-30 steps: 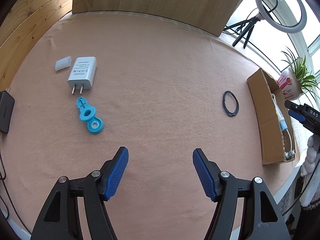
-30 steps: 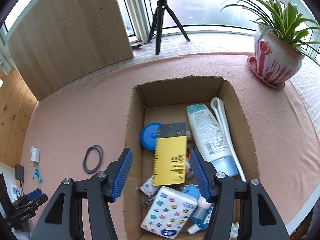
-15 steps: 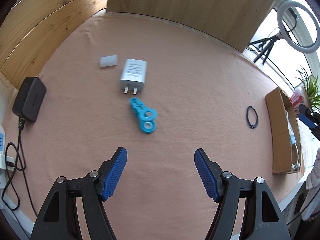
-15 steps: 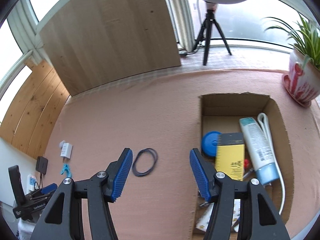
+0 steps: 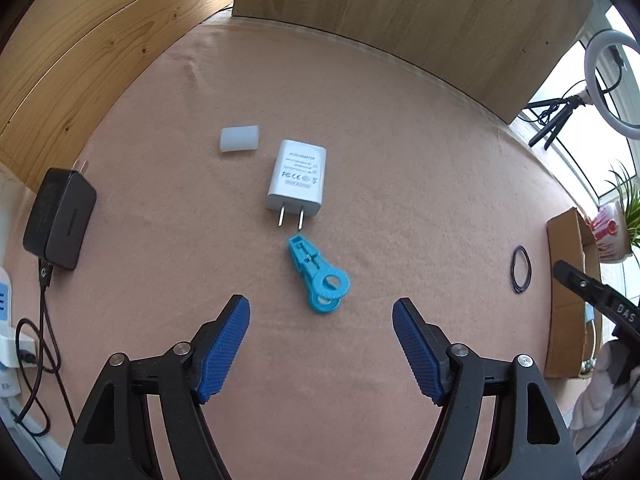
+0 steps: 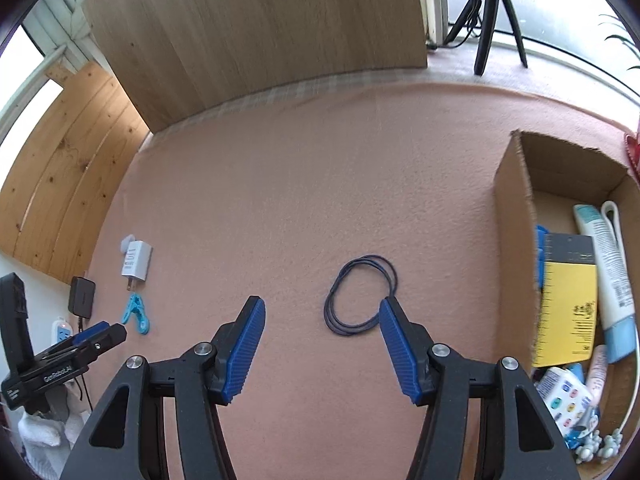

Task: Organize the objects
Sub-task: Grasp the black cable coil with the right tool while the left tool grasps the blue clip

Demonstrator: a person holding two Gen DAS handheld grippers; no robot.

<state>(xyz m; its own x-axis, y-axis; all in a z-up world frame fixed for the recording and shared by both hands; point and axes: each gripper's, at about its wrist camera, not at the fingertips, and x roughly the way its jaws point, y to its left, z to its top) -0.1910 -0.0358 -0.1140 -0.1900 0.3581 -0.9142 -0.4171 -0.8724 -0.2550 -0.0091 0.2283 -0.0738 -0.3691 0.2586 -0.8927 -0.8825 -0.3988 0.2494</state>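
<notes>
— Left gripper (image 5: 321,312)?
— Hovering above the pink felt-covered desk (image 5: 400,152), jaws spread wide, gripping nothing. Just ahead of the blue ribbed pads (image 5: 224,350): a small turquoise plastic clip (image 5: 318,276), lying flat, ring end toward the gripper.
— Beyond the clip?
— A white rectangular two-prong wall charger (image 5: 298,178), prongs pointing at the clip, tips almost touching it. Past that, toward the far edge and slightly left, a small translucent white plastic cap (image 5: 239,139), apart from the charger. At the left edge, a black power brick (image 5: 60,220) with a dark cable trailing off the desk.
— Right gripper (image 6: 322,328)?
— Also above the desk, jaws parted wide, empty. Between and just beyond the pads (image 6: 246,348), a thin dark-blue cord coiled into a ring (image 6: 362,296), flat on the felt, its near right arc tucked behind the tip of the right pad.
— Destination?
— An open brown cardboard box (image 6: 514,240) near the right edge. Inside: a yellow-and-black card package (image 6: 568,304), a white tube with a pale blue cap (image 6: 608,276), a white packet with coloured dots (image 6: 566,396), other small items too cramped to tell.
— Anything else?
— A black tripod (image 6: 490,12) standing past the far edge.
</notes>
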